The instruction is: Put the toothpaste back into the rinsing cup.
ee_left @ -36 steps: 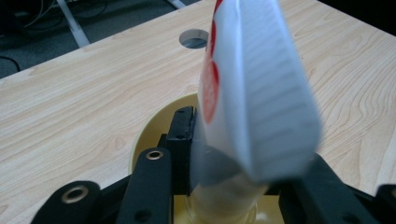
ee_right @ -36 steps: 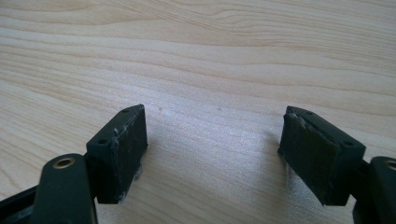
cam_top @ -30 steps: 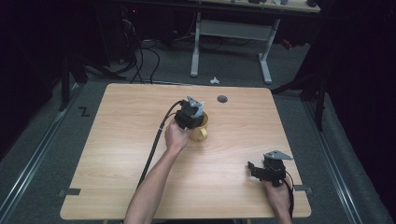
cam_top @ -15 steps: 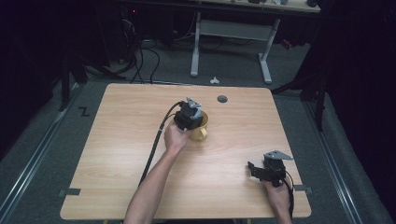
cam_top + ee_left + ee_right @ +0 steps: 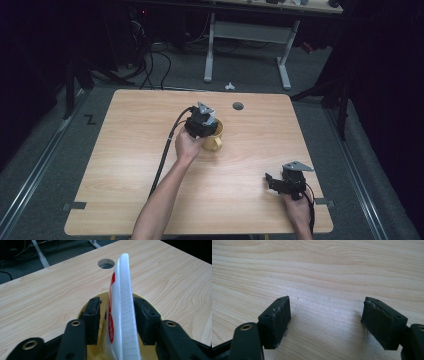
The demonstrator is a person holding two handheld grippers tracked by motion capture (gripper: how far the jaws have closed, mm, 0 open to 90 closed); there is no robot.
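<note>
**White tube standing in the yellow cup, left jaws eased off it**

The lower end of the white tube (image 5: 123, 310) is hidden inside the yellow cup (image 5: 214, 136), and its red print is seen edge-on, too thin to read. From the high view the left gripper (image 5: 202, 121) covers most of the cup, so only part of its rim and its handle show below the hand. In the left gripper view the cup's bottom is cut off by the picture's edge.

Beyond the cup, towards the far edge of the table (image 5: 125, 165), lies a round cable hole (image 5: 238, 106). The right gripper (image 5: 280, 183) rests well apart from the cup, near the table's front right corner, jaws spread wide over bare wood.

The tube is flat, white and ridged along its edge, standing nearly upright in the cup and leaning slightly. The left gripper's jaws have just been opening; the tube stands between them with a gap at one pad.
</note>
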